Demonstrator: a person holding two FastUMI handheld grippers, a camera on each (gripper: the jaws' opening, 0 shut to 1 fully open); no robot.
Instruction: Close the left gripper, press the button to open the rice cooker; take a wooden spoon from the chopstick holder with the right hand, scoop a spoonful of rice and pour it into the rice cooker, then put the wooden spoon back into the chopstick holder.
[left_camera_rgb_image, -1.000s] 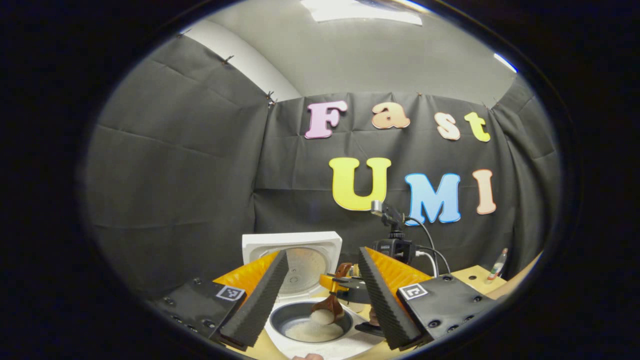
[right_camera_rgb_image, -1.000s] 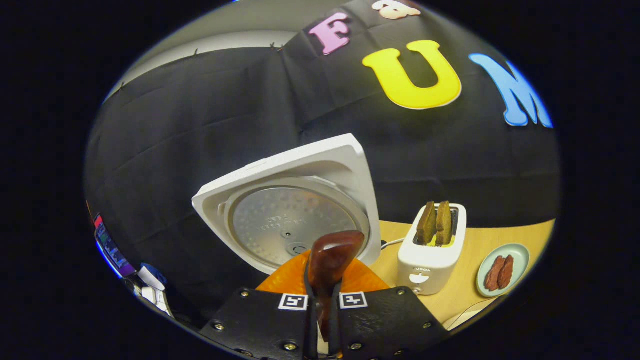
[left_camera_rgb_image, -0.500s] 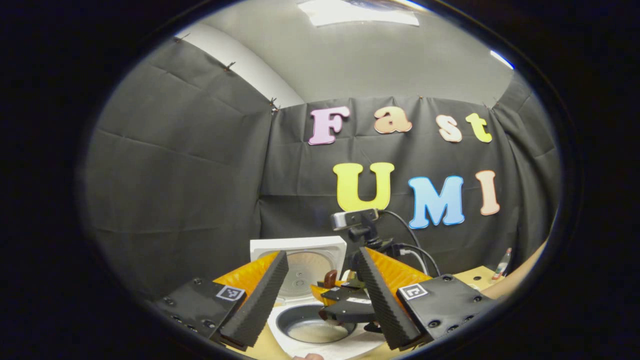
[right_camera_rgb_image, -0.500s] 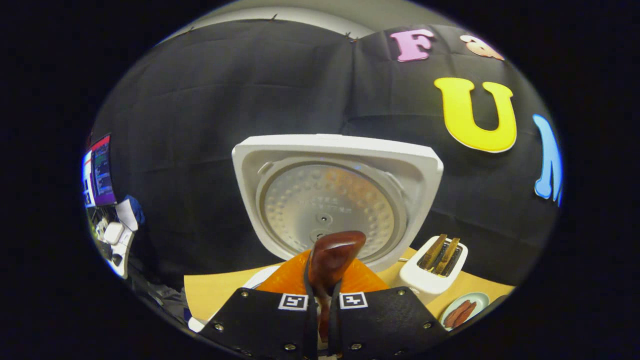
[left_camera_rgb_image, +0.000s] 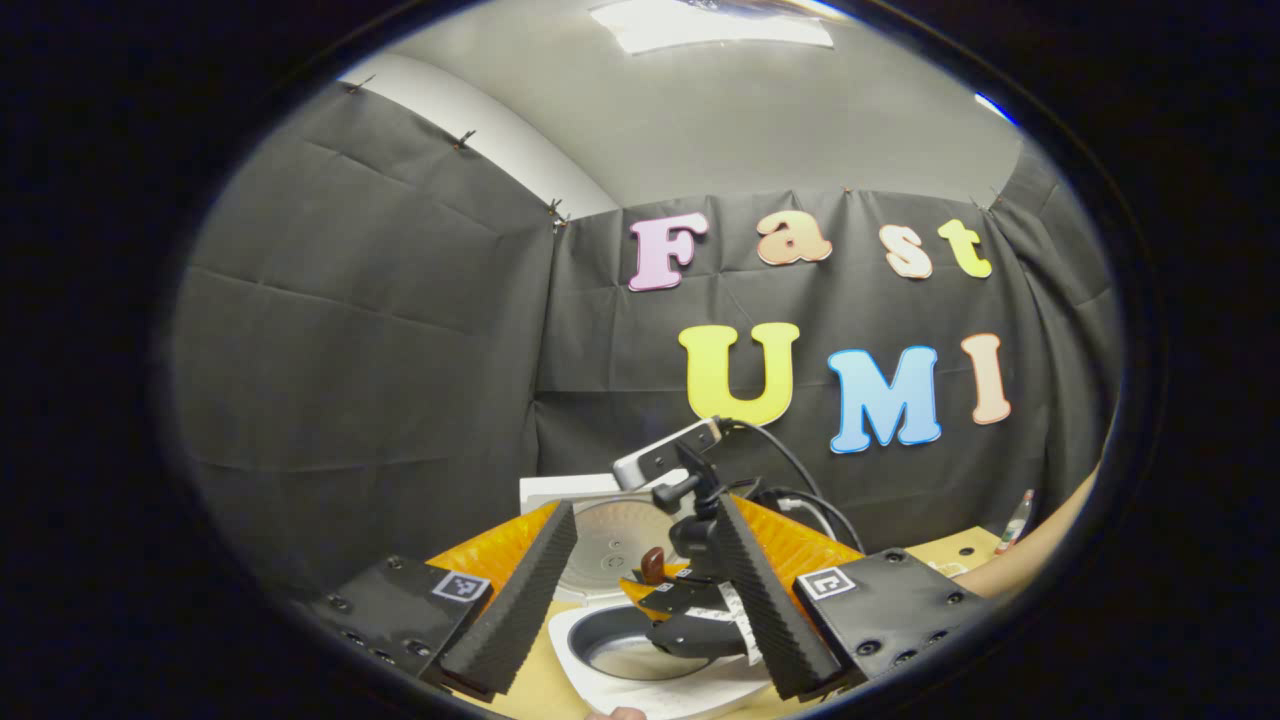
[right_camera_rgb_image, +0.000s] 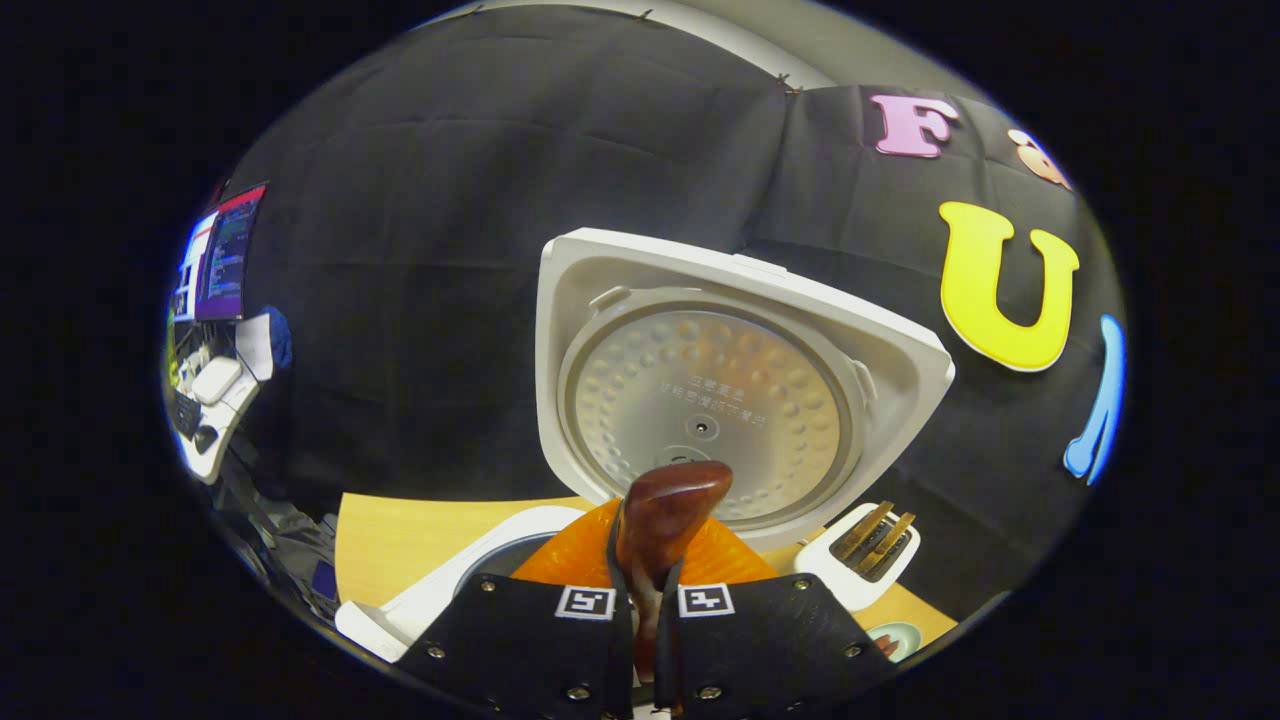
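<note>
The right tongs squeeze the wooden spoon by its hard, light, smooth handle, over the open rice cooker. The left tongs hang wide open, empty.

White rice cooker lid upright, dark wooden spoon handle upright

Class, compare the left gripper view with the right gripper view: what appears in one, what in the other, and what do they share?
Left gripper view: the open left gripper, the dark inner pot of the white rice cooker, and the right gripper's black camera mount with cables.

Right gripper view: a white toaster holding two toast slices, a lit monitor, and the right gripper shut on the dark wooden spoon handle.

Both: the raised rice cooker lid and the light wooden table.
</note>
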